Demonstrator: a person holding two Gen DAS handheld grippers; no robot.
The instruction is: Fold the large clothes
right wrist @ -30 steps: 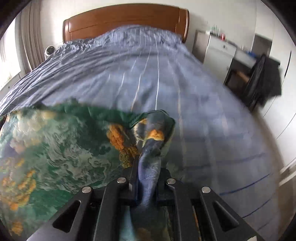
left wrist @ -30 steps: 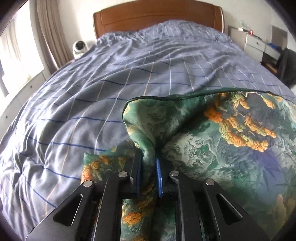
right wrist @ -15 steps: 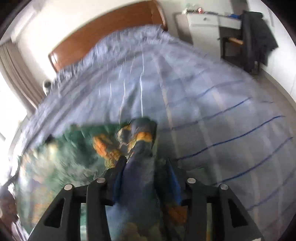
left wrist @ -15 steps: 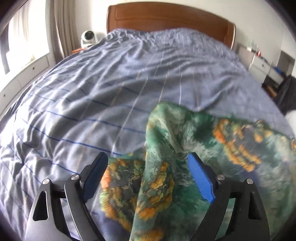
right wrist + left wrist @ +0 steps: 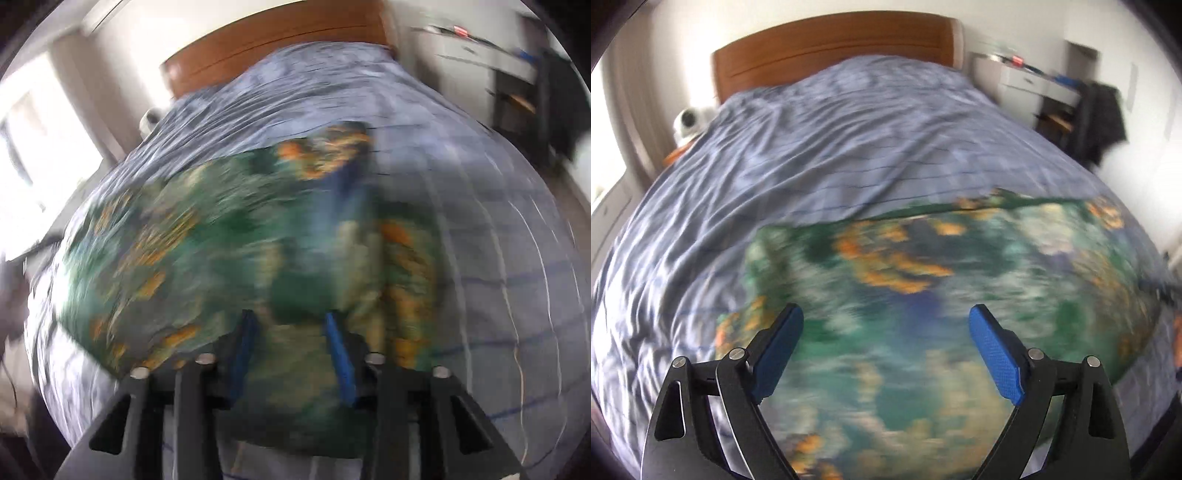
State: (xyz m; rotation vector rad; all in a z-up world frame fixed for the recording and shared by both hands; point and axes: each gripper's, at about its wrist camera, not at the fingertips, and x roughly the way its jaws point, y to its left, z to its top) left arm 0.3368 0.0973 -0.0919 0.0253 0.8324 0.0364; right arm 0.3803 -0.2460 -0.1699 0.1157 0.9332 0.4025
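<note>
A: What has just changed here?

B: Both grippers have let go. A second ago each pinched a bunched corner of the green printed garment [image 5: 923, 332]; now the left gripper [image 5: 886, 343] has its jaws spread wide and opening, with nothing between the blue pads, only cloth lying below them.

A: And the right one?

B: The right gripper [image 5: 290, 350] has its jaws partly apart and closing again. The garment [image 5: 221, 258] lies under and ahead of them; the picture is too blurred to swear to it, but the pads do not seem to press on any cloth.

A: So what does that mean for the folding?

B: I judge one fold has just been laid down. The garment now rests spread flat on the bed [image 5: 831, 147], at its near end, its far edge a fairly straight line across the cover. Both views have pulled back and show more of it than before. Further folds likely remain, as it is wide.

A: The surface?

B: A soft, wrinkled blue checked duvet, so edges may shift when regripped.

A: The room?

B: A wooden headboard [image 5: 834, 44] at the far end, a small white camera-like device [image 5: 689, 122] to its left, a white dresser [image 5: 1034, 88] and dark clothing on a chair [image 5: 1100, 118] to the right.
</note>
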